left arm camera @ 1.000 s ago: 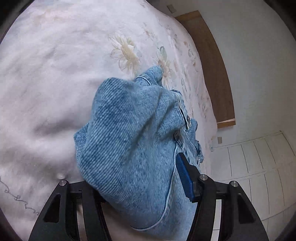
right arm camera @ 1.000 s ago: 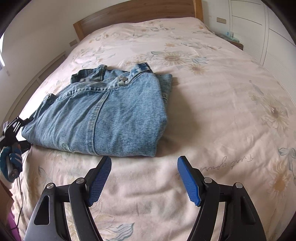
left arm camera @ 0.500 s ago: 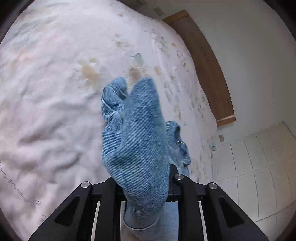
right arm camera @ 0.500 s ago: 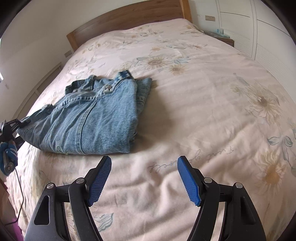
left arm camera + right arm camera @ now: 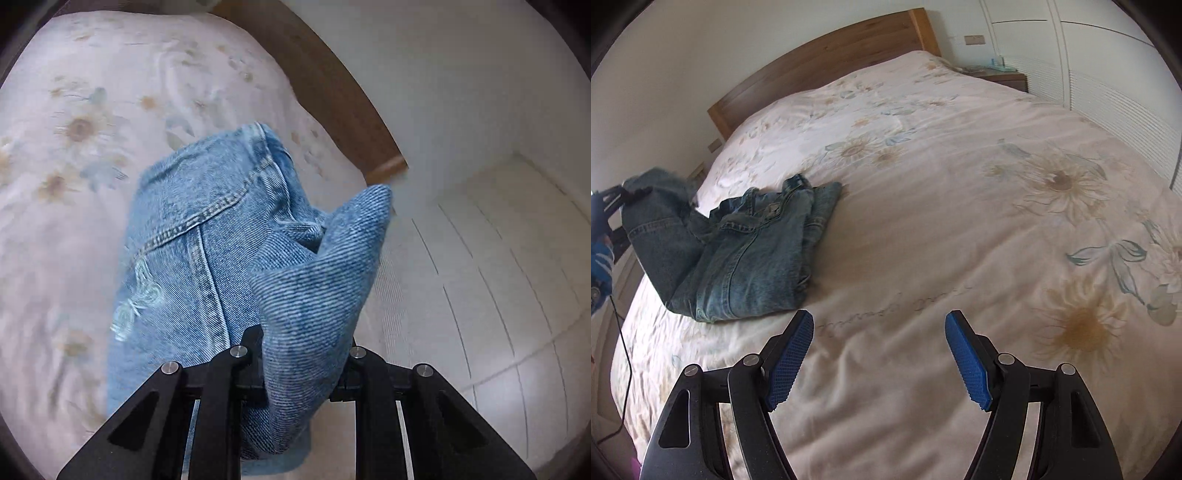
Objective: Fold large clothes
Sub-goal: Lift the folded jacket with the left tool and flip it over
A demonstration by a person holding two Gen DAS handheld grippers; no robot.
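Note:
The folded blue jeans (image 5: 753, 254) lie on the left part of the bed (image 5: 960, 206). My left gripper (image 5: 301, 354) is shut on one end of the jeans (image 5: 207, 236) and holds that end lifted above the bed; denim bunches between the jaws and hides the pads. In the right wrist view the left gripper (image 5: 617, 194) shows at the far left edge with the raised denim. My right gripper (image 5: 879, 354) is open and empty, low over the bedspread, to the right of and nearer than the jeans.
A wooden headboard (image 5: 820, 59) runs along the far end of the bed. White wardrobe doors (image 5: 1108, 74) stand on the right, with a nightstand (image 5: 1001, 75) beside them. A black cable (image 5: 622, 354) hangs at the bed's left edge.
My left gripper closed on the jeans' end and lifted it off the bed, swinging toward the headboard. My right gripper drew back from the jeans and stayed open.

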